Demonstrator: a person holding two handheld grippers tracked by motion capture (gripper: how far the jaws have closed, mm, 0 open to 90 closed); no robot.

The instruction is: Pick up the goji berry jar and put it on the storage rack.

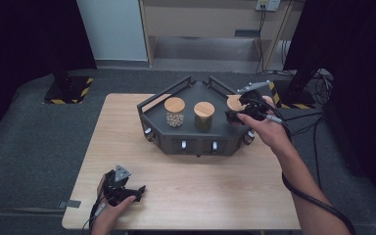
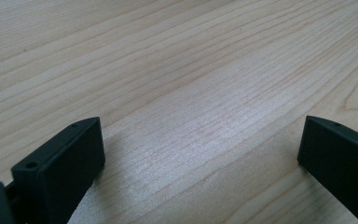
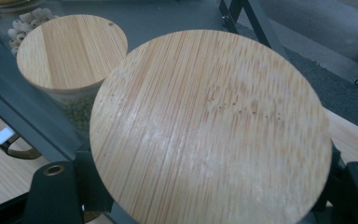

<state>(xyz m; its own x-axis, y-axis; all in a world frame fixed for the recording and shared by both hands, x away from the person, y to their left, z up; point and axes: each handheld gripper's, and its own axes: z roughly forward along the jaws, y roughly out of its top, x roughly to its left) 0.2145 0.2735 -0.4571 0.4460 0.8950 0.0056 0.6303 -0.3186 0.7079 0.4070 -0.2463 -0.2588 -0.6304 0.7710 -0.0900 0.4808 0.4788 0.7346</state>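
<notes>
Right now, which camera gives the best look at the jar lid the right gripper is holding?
The right gripper view: the wooden lid sits large and sharp between the gripper's jaws. In the high view the lid is small and partly hidden by the right gripper. The left gripper view looks at the table.

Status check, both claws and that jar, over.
Right claw shut on jar at rack right end. Left claw open, on table. Neighbouring jar close.

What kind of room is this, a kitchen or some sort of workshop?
Probably a lab or test room, not a kitchen: a bare wooden table on grey carpet, black curtains, hazard-striped stand bases, and loose cables trailing to a wall socket.
</notes>
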